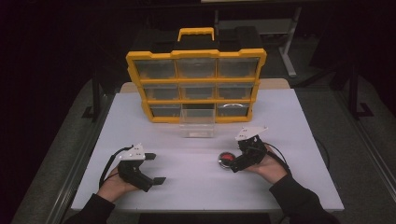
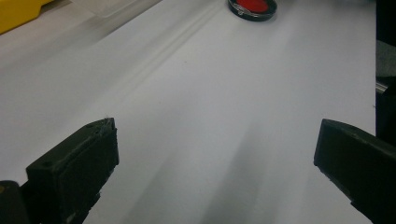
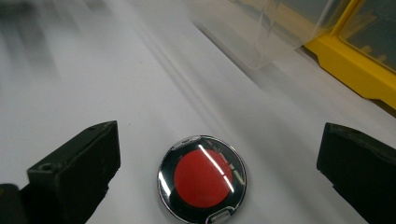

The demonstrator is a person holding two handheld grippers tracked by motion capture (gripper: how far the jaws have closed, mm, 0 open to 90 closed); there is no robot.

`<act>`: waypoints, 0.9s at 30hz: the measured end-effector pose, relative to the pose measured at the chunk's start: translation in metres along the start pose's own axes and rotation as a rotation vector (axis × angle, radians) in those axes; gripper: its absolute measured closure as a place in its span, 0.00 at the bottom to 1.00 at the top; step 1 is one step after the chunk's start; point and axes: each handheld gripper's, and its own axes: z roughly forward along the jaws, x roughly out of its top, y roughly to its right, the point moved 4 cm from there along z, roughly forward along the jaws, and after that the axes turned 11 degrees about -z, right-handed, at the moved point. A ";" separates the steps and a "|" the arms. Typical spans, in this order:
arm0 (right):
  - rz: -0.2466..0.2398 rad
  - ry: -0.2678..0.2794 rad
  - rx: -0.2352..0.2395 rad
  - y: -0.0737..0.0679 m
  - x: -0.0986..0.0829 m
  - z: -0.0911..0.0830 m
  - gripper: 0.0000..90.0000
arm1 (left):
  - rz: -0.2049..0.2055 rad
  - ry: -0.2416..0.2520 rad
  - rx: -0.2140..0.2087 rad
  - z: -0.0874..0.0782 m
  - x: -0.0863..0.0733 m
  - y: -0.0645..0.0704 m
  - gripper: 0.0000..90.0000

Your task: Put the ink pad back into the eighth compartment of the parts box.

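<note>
We note the round red-centred case [image 3: 202,183] lying flat on the white table [image 1: 196,186], near right, in front of the yellow drawer organizer [image 1: 196,84]. Right gripper [image 3: 219,154] released, jaws wide on either side of it, not touching. Left gripper [image 1: 155,168] released, well apart at near left.

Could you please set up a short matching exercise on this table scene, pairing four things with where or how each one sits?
Things:
1. round red case
2. clear drawer
3. yellow organizer
4. left gripper

Places or states:
A. stands upright at the far side of the white table
B. pulled out from the middle of the bottom row
C. open over bare table, near the person's left hand
D. lies flat between the open jaws of the right gripper

Pairs: 1-D, 2-B, 3-A, 4-C
</note>
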 end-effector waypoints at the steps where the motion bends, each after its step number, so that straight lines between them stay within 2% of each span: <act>1: 0.004 -0.001 0.001 0.000 0.000 0.001 0.00 | 0.001 0.002 0.001 0.000 0.000 0.000 0.00; 27: -0.010 -0.020 0.019 0.000 0.006 0.012 0.00 | 0.005 0.000 0.005 0.001 0.000 0.001 0.00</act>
